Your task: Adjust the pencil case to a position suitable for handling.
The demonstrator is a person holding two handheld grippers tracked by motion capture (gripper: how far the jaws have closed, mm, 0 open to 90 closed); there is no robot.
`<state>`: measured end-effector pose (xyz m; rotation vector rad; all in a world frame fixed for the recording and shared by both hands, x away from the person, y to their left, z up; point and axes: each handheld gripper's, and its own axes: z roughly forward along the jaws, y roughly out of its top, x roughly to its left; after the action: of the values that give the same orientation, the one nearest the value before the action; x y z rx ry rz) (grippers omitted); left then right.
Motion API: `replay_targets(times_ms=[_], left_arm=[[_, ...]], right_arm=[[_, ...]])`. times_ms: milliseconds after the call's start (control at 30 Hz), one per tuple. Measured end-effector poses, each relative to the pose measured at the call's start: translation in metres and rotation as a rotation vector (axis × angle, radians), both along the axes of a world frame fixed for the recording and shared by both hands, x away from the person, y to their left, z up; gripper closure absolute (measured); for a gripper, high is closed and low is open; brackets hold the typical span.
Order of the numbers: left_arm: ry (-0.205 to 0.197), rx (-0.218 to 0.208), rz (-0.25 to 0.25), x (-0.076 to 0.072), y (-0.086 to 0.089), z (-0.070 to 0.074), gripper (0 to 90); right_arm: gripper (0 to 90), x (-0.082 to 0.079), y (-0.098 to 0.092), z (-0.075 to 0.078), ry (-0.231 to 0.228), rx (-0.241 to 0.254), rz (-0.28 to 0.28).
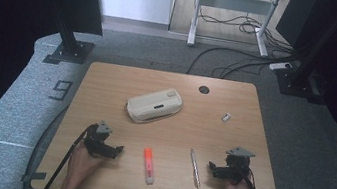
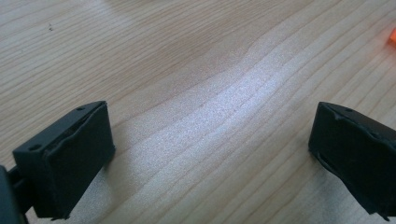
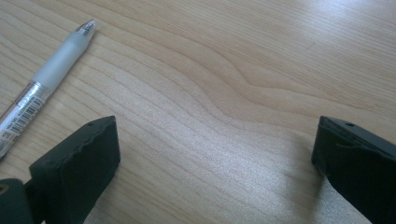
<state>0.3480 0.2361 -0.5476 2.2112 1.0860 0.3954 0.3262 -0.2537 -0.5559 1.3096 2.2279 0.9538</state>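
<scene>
My left gripper rests low on the wooden table near its front left, jaws wide apart. In the left gripper view the gripper has bare wood between its jaws, and an orange highlighter peeks in at the right edge. That highlighter lies between the two hands. My right gripper sits at the front right, open and holding nothing. A clear pen lies just left of it. In the right gripper view the pen lies outside the left jaw of the gripper.
A cream pencil case lies in the middle of the table. A small white piece sits to its right, and a black cable hole is near the far edge. Black stands and loose cables are on the floor beyond.
</scene>
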Motion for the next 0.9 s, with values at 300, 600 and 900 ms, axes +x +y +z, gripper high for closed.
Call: replay_targets(times_ms=[300, 600, 900], left_arm=[[-0.009, -0.009, -0.034, 0.0003, -0.0039, 0.0003, 4.1], [-0.001, -0.006, -0.025, 0.0004, -0.0070, -0.0001, 0.8], [-0.001, -0.004, -0.036, 0.0008, -0.0083, 0.0008, 1.7]], right_arm=[[1.0, -0.0001, -0.0001, 0.0000, -0.001, -0.002, 0.000], [1.0, -0.0001, -0.0001, 0.0000, -0.001, 0.000, 0.001], [1.0, 0.0000, -0.0001, 0.0000, -0.001, 0.002, 0.000]])
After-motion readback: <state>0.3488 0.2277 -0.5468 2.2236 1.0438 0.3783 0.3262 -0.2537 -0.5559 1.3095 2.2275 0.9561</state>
